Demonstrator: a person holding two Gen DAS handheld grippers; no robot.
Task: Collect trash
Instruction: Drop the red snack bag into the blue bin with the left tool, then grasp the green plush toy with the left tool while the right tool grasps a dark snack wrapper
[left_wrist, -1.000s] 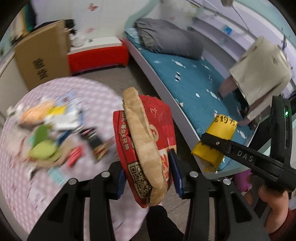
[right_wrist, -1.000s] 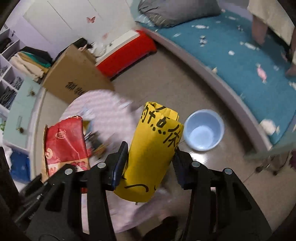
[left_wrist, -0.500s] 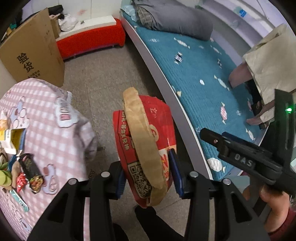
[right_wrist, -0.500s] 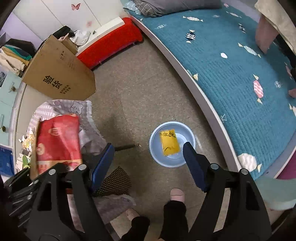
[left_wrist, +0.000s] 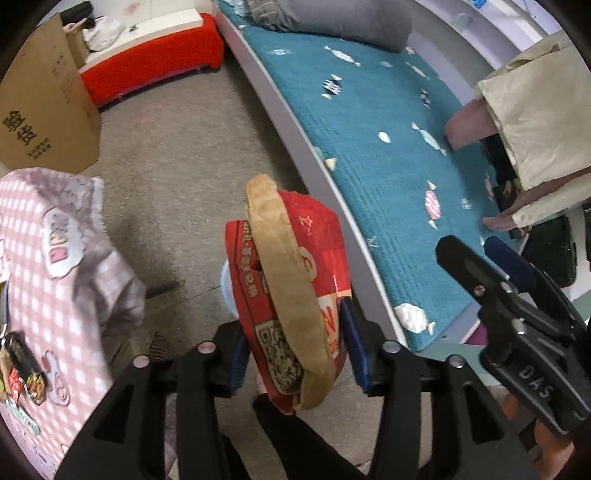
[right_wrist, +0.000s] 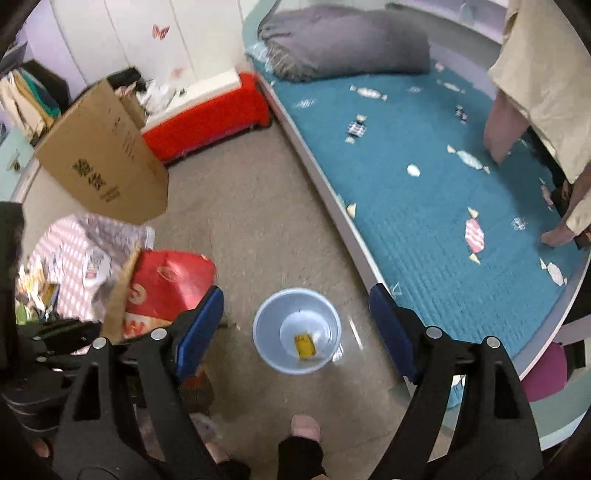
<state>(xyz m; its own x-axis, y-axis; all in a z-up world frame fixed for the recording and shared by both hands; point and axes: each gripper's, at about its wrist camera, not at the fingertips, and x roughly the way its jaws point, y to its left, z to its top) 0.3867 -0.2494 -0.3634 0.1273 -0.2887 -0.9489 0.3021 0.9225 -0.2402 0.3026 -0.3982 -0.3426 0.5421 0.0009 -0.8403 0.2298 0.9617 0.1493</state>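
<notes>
My right gripper (right_wrist: 297, 317) stands spread and empty above the blue bucket (right_wrist: 266, 350); its jaws have just been opening, and the yellow packet (right_wrist: 304, 346) it carried a moment ago now lies at the bucket's bottom. That piece is collected. My left gripper (left_wrist: 291, 354) has swung off the table (left_wrist: 44, 266) toward the bucket with the red bag (left_wrist: 291, 295) between its pads. Its jaws have just been opening too, and the right pad looks clear of the bag, so I judge the release is under way. More litter waits on the table.
</notes>
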